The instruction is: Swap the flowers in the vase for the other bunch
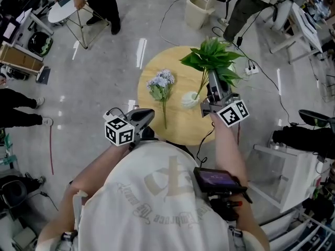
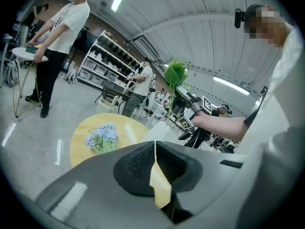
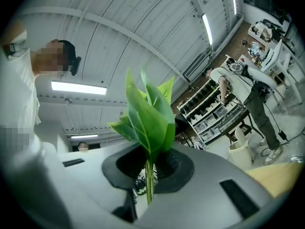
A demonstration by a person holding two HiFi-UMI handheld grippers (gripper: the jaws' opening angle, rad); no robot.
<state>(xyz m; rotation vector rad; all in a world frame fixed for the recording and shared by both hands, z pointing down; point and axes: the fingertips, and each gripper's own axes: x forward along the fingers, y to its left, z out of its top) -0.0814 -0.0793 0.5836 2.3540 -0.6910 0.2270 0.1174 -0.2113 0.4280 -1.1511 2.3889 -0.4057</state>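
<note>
1. The right gripper [image 3: 148, 163] has its jaws clamped on the thin stems of the green bunch [image 3: 147, 113]. The leaves fan out above the pads. Gripping low on the stalks probably keeps the foliage uncrushed and lets the bunch be steered by its stems.
2. The left gripper [image 2: 155, 161] has its jaws pressed together with nothing between them. It hangs at the table's near edge, seemingly kept clear of the work.
3. In the head view the green stems slant down towards the white vase [image 1: 188, 99]. I cannot tell whether their tips are inside its mouth.
4. The blue flowers [image 1: 161, 82] lie flat on the round table [image 1: 180, 127], left of the vase and apart from it.
</note>
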